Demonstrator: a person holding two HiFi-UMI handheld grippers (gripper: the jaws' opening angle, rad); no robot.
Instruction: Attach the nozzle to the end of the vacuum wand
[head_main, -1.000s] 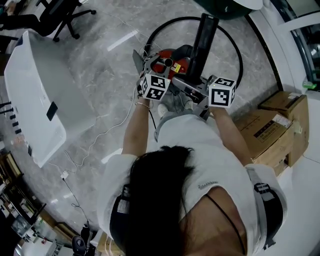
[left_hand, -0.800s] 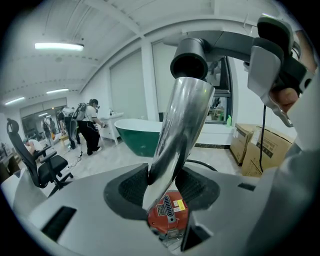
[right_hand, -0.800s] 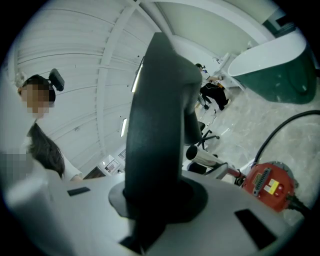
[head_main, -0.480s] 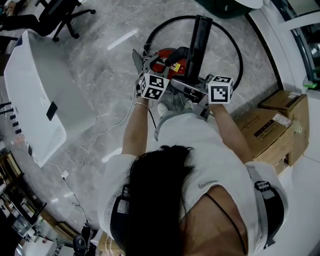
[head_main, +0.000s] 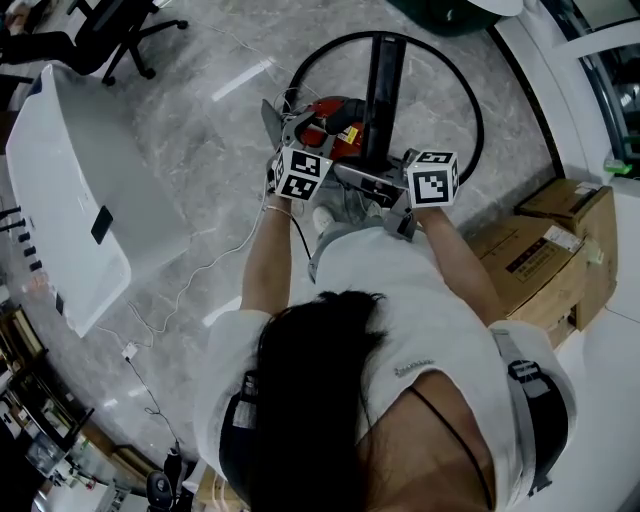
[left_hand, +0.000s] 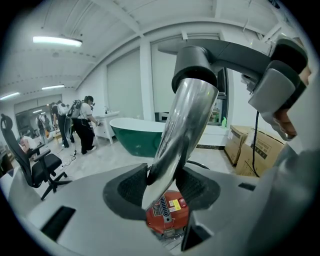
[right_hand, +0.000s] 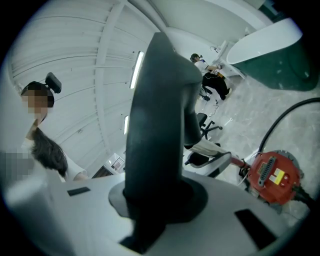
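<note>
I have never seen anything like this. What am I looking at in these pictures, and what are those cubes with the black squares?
There is no robot here. A person stands on a marble floor and holds a two-jaw tool in each hand; the patterned cubes are part of those tools. The view from above comes from a camera on the person's head, looking down. The other two come from cameras riding on each tool, looking along its jaws. The left tool is closed on the shiny metal vacuum wand. The right tool is closed on the black nozzle. On the floor sit the red vacuum cleaner and, at the person's right, cardboard boxes.
</note>
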